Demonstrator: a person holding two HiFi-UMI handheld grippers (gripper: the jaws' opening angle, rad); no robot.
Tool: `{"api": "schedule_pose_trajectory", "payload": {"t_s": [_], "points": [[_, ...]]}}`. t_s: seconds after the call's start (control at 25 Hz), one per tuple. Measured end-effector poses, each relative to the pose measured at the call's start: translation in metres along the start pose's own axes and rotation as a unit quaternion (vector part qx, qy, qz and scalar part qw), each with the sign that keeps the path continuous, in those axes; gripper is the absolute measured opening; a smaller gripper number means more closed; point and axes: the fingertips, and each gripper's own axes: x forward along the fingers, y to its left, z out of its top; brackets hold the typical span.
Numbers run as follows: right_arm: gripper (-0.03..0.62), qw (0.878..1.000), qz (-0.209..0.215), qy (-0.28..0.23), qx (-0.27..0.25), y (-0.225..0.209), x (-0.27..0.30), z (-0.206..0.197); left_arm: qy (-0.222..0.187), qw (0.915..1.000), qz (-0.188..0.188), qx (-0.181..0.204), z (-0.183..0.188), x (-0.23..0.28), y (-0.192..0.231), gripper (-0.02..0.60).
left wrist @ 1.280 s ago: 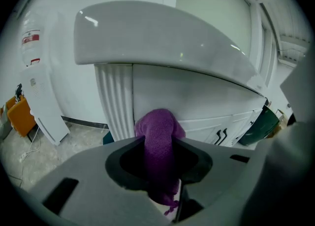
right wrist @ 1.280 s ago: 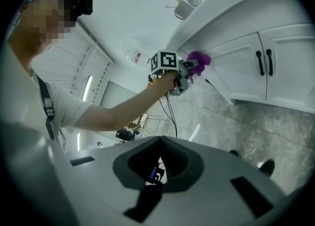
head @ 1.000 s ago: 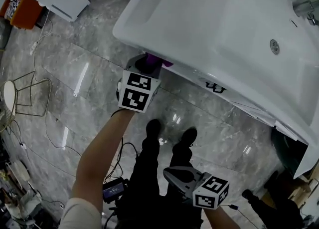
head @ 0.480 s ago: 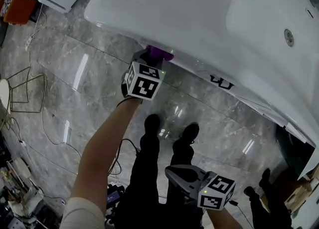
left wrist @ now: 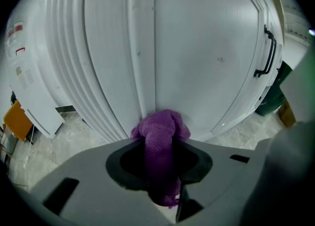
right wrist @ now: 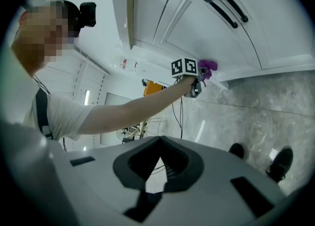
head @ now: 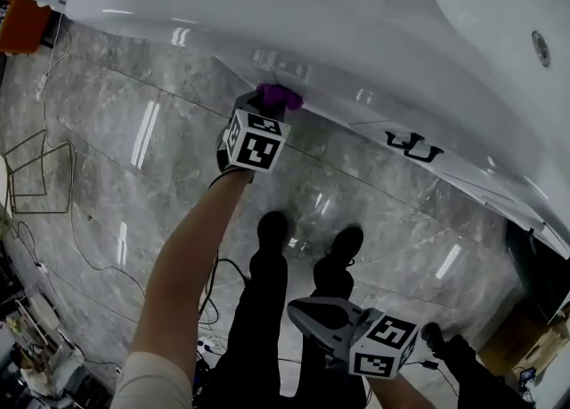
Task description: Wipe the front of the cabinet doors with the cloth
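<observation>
Under the white basin (head: 356, 24), head view: my left gripper (head: 264, 113) reaches forward at arm's length and presses a purple cloth (head: 279, 95) to the cabinet front just below the basin's rim, over grey marble floor (head: 107, 131). My right gripper (head: 310, 314) hangs low beside my legs, well apart from the cabinet, and my two dark shoes (head: 272, 227) stand between the two tools

Left gripper view: the jaws are clamped on the cloth (left wrist: 160, 136), which sits as a narrow roll between them. Its long axis runs along the gripper, away from the camera, and its bunched end points straight at the white cabinet door (left wrist: 211, 57), touching it near the vertical seam low on the panel. A black handle (left wrist: 268, 52) stands upright at the door's far right edge

Right gripper view: the jaws of the right gripper (right wrist: 153, 177) are closed together with nothing between them. Beyond them my outstretched arm carries the left gripper (right wrist: 193, 78) to the foot of the cabinet doors (right wrist: 197, 18), the cloth (right wrist: 207, 66) pushed against the lower edge, below two black handles (right wrist: 221, 8)
</observation>
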Motion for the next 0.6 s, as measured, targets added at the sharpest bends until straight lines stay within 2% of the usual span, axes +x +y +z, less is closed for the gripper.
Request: {"api": "schedule_pose_trajectory", "payload": {"t_s": [0.4, 0.6], "points": [[0.009, 1.0, 0.0, -0.01, 0.003, -0.034, 0.033, -0.004, 0.04, 0.9991, -0.002, 0.014, -0.056, 0.069, 0.006, 0.126], [0.009, 1.0, -0.007, -0.006, -0.01, -0.035, 0.044, -0.002, 0.044, 0.999, -0.006, -0.006, -0.07, 0.077, 0.006, 0.123]]}}
